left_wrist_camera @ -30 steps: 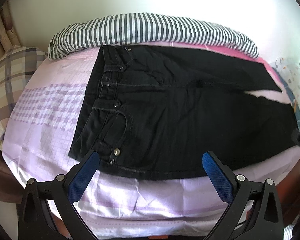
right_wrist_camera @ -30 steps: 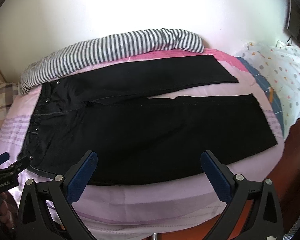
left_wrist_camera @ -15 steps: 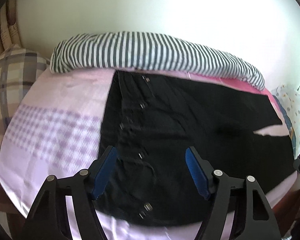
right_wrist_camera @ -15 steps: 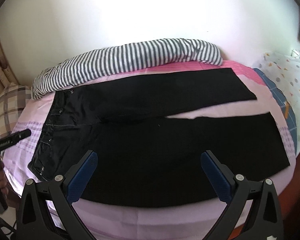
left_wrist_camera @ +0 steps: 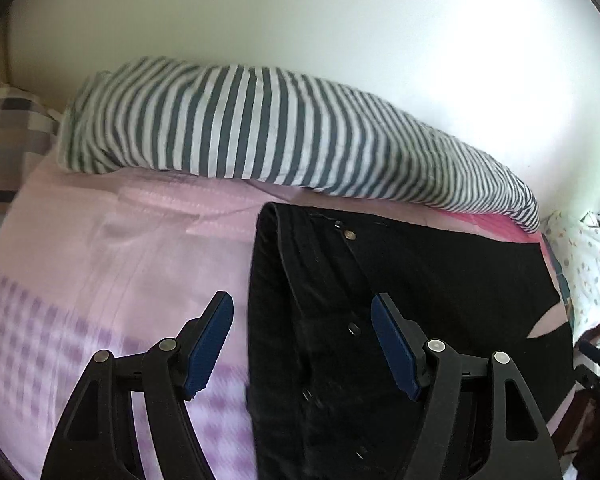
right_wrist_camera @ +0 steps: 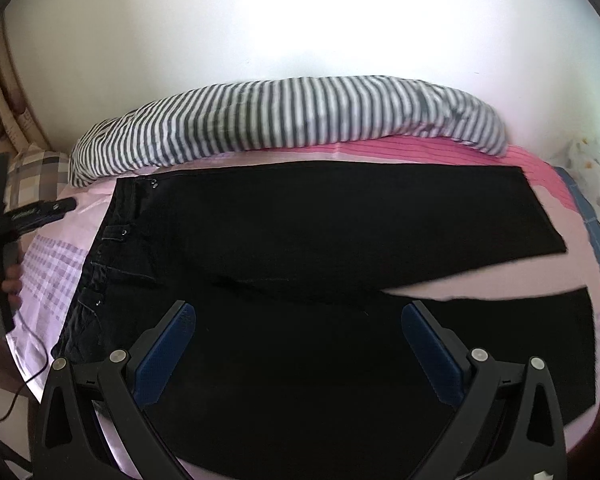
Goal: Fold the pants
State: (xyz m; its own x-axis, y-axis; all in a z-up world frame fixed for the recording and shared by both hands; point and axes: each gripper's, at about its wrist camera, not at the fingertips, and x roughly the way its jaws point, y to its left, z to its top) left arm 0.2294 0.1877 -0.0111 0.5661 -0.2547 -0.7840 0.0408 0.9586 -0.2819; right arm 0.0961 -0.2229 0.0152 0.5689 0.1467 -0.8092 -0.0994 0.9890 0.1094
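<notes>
From the left wrist, the left tongs [left_wrist_camera: 302,342] hang with their blue pads well apart and gripping nothing, straddling the waistband edge of the black pants [left_wrist_camera: 420,280], which lie flat on the pink bed sheet [left_wrist_camera: 120,260] just in front of a striped bolster [left_wrist_camera: 260,132]. Over on the right wrist view, the right tongs [right_wrist_camera: 298,346] are spread wide and empty above the near leg of the pants [right_wrist_camera: 300,232], both legs stretching off to the right with a sliver of sheet [right_wrist_camera: 480,280] showing between them, while the left tongs [right_wrist_camera: 40,214] poke in at the left edge beside the waistband, a hand [right_wrist_camera: 4,280] on their grip.
</notes>
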